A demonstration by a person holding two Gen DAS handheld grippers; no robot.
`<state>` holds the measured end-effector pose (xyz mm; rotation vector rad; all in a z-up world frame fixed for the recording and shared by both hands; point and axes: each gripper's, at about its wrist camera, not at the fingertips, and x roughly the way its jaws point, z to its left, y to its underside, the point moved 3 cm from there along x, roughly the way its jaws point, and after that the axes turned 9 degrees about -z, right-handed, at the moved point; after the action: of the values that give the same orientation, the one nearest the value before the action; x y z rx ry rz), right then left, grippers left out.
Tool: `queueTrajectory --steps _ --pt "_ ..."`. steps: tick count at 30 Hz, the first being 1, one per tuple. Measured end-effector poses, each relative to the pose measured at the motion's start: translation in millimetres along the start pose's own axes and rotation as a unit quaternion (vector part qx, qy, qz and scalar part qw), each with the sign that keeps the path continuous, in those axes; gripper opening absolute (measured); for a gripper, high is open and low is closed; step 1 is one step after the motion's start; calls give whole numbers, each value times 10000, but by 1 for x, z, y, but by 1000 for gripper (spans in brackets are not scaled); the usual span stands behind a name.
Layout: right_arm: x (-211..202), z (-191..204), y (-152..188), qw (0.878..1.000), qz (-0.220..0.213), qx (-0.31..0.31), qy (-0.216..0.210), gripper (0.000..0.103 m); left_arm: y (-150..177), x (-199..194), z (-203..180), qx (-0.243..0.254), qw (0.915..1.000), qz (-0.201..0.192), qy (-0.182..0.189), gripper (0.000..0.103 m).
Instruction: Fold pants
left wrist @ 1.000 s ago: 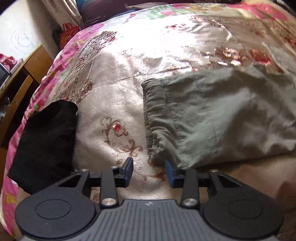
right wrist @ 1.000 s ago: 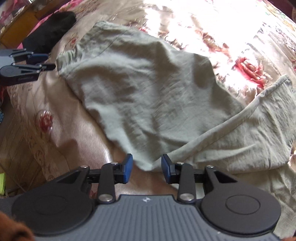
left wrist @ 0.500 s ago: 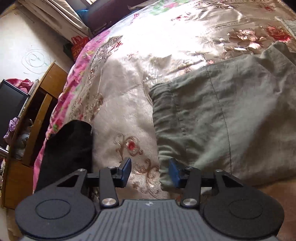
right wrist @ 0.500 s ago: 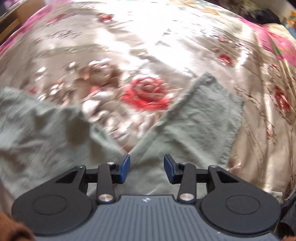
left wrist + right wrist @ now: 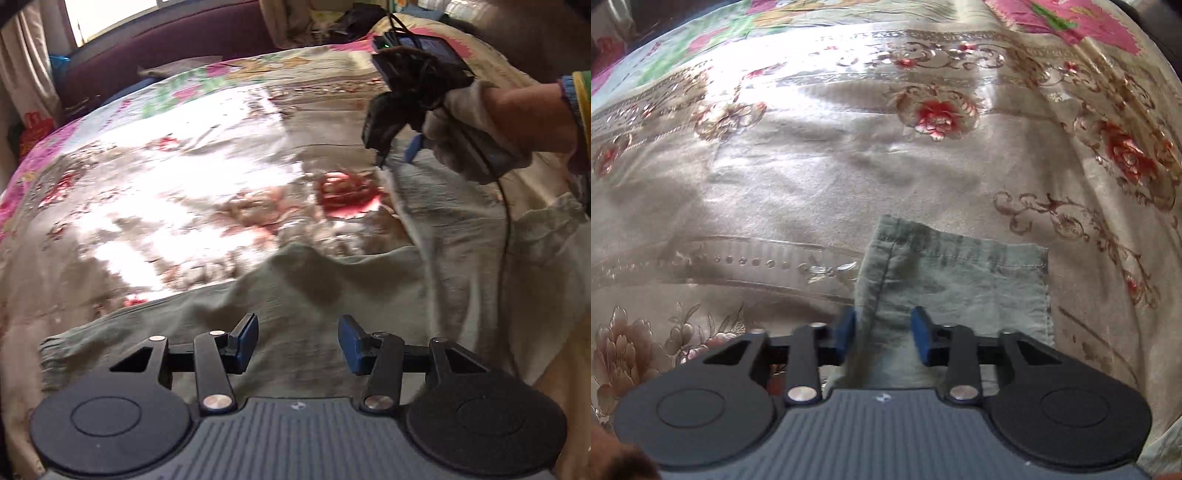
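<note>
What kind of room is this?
Most likely a home bedroom: the pants lie on a bed under a shiny floral bedspread, with a dark padded headboard and a curtained window behind.

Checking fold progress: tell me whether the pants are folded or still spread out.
Spread, not folded. The green pants lie in a single layer across the bedspread, and the leg hem lies flat between the open right tongs.
</note>
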<state>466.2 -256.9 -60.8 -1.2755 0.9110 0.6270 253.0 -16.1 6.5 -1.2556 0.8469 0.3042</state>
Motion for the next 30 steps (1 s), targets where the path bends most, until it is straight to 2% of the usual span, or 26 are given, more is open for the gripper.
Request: queueTrajectory --steps 3,7,11,14,16,18,20,22,24,26,28,30 --pt "-27 -34 -3 9984 -136 445 -309 2 -1 9 -24 105 9994 -1 329 62" --pt "-100 -89 5 9881 -627 1223 -693 2 -5 13 -46 334 9982 -11 496 62" --pt "-176 -164 35 9663 -1135 2158 -826 2 -16 8 -68 590 9949 -146 807 62" --pt "-209 -217 74 9473 -1395 2800 -684 2 -20 5 -97 1087 9879 -332 1051 62" --pt "-212 -253 109 9344 -1381 3249 -481 2 -17 3 -124 1605 9796 -401 1143 62" --pt "-202 -284 151 9206 -1096 3741 -229 2 -11 0 -147 2051 9706 -433 1186 62" --pt "-188 -305 186 9030 -847 4210 -152 2 -5 -4 -169 2430 9603 -455 1290 62" --pt "-177 -316 211 8922 -690 4463 -102 2 1 -4 -187 2676 9528 -409 1375 62" --pt "-170 -320 227 8846 -636 4614 -238 3 8 -1 -200 2816 9480 -272 1461 62" --pt "-165 -322 234 8780 -587 4739 -326 10 11 1 -209 2950 9435 -205 1493 62" --pt "-161 -325 236 8706 -631 4852 -513 11 12 1 -214 3042 9398 -157 1552 62" --pt "-157 -326 232 8680 -671 4871 -689 17 13 1 -217 3140 9358 -137 1596 62"
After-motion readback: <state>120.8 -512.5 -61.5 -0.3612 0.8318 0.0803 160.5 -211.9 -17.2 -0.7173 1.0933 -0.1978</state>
